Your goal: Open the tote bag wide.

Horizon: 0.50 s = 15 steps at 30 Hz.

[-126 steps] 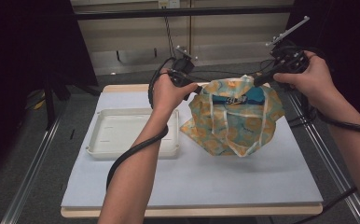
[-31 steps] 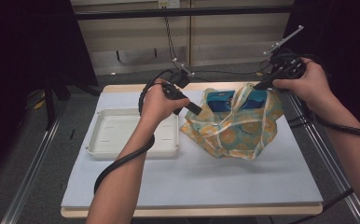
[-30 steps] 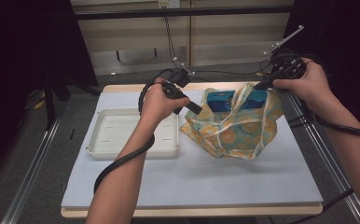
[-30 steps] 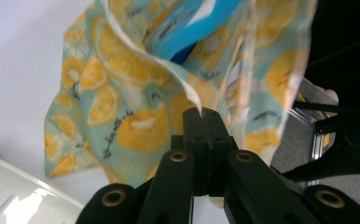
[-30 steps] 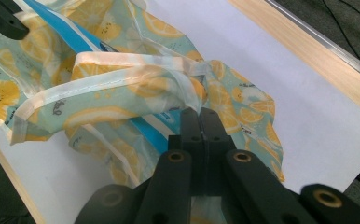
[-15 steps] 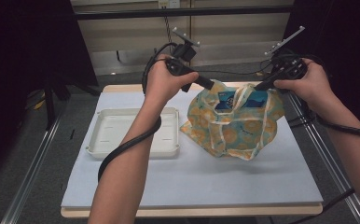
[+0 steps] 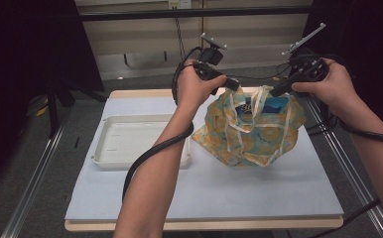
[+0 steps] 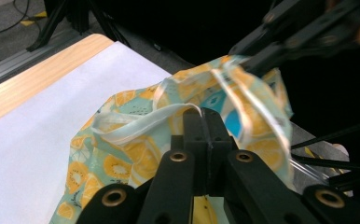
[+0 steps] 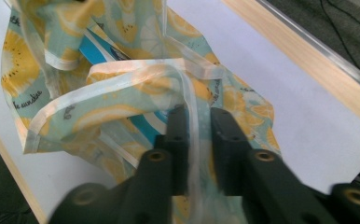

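A cloth bag (image 7: 251, 134) printed with yellow citrus slices stands on the table's right half, with a blue item (image 7: 274, 104) inside its mouth. My left gripper (image 7: 234, 85) is raised over the bag's left rim. Its jaws are shut on a pale handle strap (image 8: 141, 123) and meet at the tip (image 8: 205, 116). My right gripper (image 7: 274, 91) is at the bag's right rim. Its jaws (image 9: 199, 116) have just been opening and stand slightly apart. The other strap (image 9: 194, 140) hangs loose between them over the bag (image 9: 99, 116).
A white shallow tray (image 7: 105, 158) sits on the left of the white sheet (image 7: 204, 193) that covers the wooden table. Metal rails run along both table sides. Black cables trail from each gripper across the forearms.
My left gripper rose and went right and back with its strap, so the bag's left rim stands taller. The right hand stayed put.
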Motion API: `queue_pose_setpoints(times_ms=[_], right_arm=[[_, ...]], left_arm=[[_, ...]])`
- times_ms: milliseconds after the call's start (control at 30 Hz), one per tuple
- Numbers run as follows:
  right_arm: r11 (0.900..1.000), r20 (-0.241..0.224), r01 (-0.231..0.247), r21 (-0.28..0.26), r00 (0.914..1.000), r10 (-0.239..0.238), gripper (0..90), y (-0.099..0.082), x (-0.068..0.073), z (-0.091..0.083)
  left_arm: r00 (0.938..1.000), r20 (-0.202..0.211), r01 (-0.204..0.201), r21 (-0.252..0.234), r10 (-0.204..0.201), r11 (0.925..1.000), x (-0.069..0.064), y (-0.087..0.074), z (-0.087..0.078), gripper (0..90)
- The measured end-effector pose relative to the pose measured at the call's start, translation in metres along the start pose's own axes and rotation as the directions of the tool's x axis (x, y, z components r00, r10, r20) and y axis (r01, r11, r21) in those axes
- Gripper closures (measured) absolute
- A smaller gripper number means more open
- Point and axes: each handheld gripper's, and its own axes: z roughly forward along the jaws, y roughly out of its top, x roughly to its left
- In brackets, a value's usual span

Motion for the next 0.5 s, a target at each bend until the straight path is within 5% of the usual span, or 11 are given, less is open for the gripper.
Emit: queue_pose_setpoints(times_ms=[500], right_arm=[[0.9962, -0.017, 0.081, 0.031, 0.9966, -0.081, 47.5, 0.004, 0.014, -0.01]], left_arm=[[0.9999, -0.016, 0.005, 0.024, -0.005, 0.9997, 0.003, -0.009, 0.012, 90.0]])
